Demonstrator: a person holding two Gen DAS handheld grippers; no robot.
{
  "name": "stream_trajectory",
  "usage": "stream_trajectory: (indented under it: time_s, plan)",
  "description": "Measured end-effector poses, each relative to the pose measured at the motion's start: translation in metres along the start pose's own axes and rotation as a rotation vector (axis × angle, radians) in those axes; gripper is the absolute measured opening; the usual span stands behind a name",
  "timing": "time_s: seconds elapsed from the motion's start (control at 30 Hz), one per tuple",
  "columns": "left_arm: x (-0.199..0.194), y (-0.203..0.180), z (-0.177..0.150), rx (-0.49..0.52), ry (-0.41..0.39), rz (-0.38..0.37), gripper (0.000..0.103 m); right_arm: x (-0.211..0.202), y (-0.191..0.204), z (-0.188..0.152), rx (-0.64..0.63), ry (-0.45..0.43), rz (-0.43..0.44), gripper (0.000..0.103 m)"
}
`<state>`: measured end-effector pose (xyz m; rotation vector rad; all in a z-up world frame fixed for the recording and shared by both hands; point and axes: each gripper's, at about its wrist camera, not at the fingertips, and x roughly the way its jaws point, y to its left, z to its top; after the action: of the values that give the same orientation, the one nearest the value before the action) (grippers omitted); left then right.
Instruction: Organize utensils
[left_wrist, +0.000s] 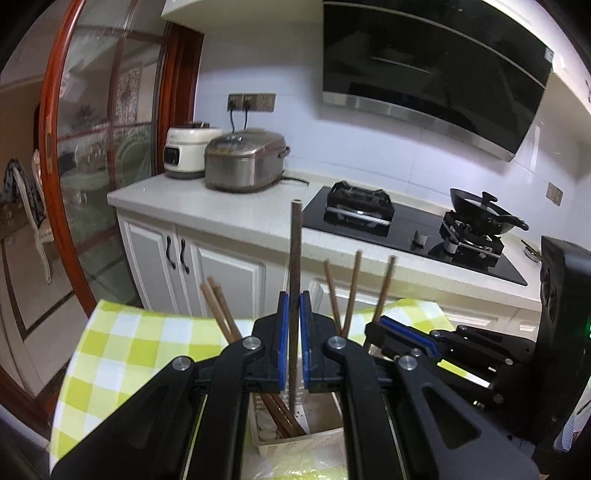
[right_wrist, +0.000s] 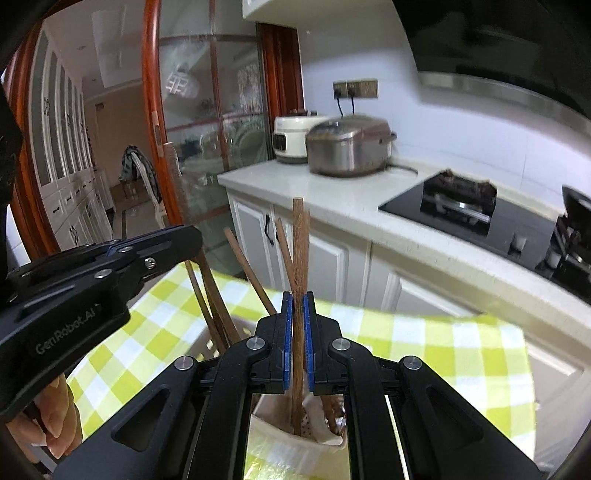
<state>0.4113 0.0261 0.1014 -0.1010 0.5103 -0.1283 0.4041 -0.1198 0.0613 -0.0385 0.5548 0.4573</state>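
Here, both closed tight: left gripper (left_wrist: 294, 325) pinching one upright chopstick (left_wrist: 295, 258), right gripper (right_wrist: 297, 328) pinching another chopstick (right_wrist: 297, 251), each long axis near vertical, tip below the jaws inside the white holder (left_wrist: 295, 439), ready for release.

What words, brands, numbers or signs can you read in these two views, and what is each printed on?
"GenRobot.AI", last letters partly cut off: on the left gripper body, right wrist view.
White cooker display: too small to read.
Silver rice cooker lid markings: too blurred to read.
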Motion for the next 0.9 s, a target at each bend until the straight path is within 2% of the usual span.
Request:
stream_trajectory:
  time_s: [0.23, 0.33, 0.43, 0.5, 0.57, 0.67, 0.7, 0.77, 0.83, 0.9]
  plan:
    - [0.001, 0.018, -0.007, -0.039, 0.002, 0.042, 0.019, -0.003, -0.018, -0.005, 0.047, -0.003, -0.026, 0.011]
    - [-0.008, 0.021, -0.006, -0.033, -0.02, 0.067, 0.032, -0.01, -0.023, -0.004, 0.054, -0.014, -0.036, 0.011]
    - [-0.019, 0.021, -0.005, -0.013, -0.04, 0.083, 0.036, -0.017, -0.024, -0.003, 0.051, -0.021, -0.035, 0.011]
    - [-0.027, 0.02, -0.005, -0.001, -0.051, 0.084, 0.045, -0.023, -0.023, -0.002, 0.039, -0.028, -0.034, 0.011]
    - [-0.038, 0.02, -0.006, 0.011, -0.067, 0.08, 0.059, -0.032, -0.019, -0.001, 0.027, -0.039, -0.025, 0.011]
    - [-0.057, 0.022, -0.011, 0.023, -0.093, 0.088, 0.07, -0.051, -0.012, 0.0, 0.001, -0.062, -0.012, 0.011]
    - [-0.063, 0.022, -0.013, 0.023, -0.099, 0.088, 0.075, -0.058, -0.01, 0.0, -0.006, -0.072, -0.008, 0.014]
    - [-0.076, 0.025, -0.017, 0.017, -0.112, 0.092, 0.088, -0.072, -0.008, 0.0, -0.012, -0.089, 0.01, 0.027]
    - [-0.092, 0.027, -0.025, 0.014, -0.132, 0.102, 0.093, -0.084, -0.006, -0.001, -0.013, -0.109, 0.022, 0.052]
    - [-0.106, 0.026, -0.032, 0.022, -0.144, 0.107, 0.097, -0.099, -0.003, -0.005, -0.021, -0.133, 0.031, 0.053]
